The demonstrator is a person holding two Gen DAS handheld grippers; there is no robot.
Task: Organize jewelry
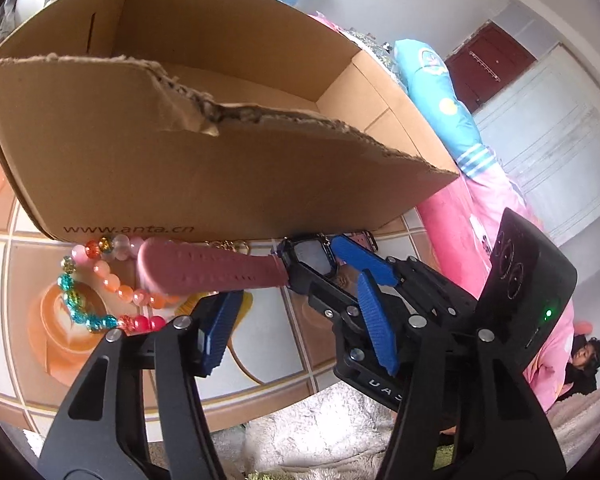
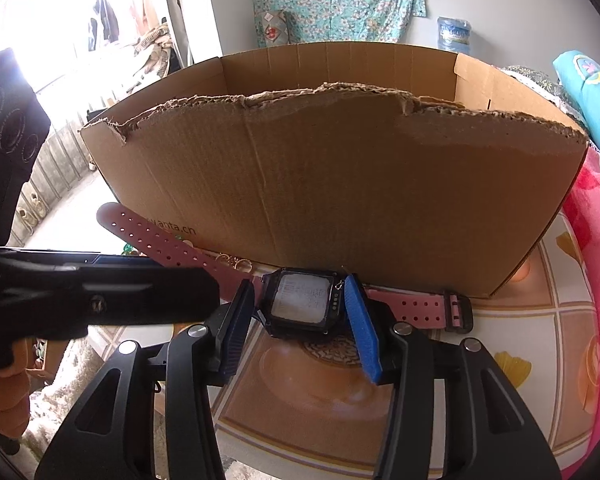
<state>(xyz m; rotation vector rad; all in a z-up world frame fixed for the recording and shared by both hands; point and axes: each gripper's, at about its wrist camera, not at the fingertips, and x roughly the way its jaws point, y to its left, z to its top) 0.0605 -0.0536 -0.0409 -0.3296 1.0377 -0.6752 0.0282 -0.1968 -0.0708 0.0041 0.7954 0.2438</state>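
Right wrist view puts my right gripper (image 2: 300, 316) pinching, as far as I can tell, the watch (image 2: 300, 300) by its rigid black case beside the cardboard box (image 2: 340, 200), floppy pink strap trailing, while my left gripper (image 1: 296, 320) hangs spread.

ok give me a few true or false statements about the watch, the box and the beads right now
1. The watch has a pink strap. True.
2. The watch lies inside the cardboard box. False: it is outside, in front of the box's near wall.
3. The right hand-held gripper has its blue pads at either side of the watch case. True.
4. The bead bracelet is all one colour. False: its beads are pink, orange, teal and red.
5. The box's near wall has a clean straight top edge. False: it is torn and ragged.
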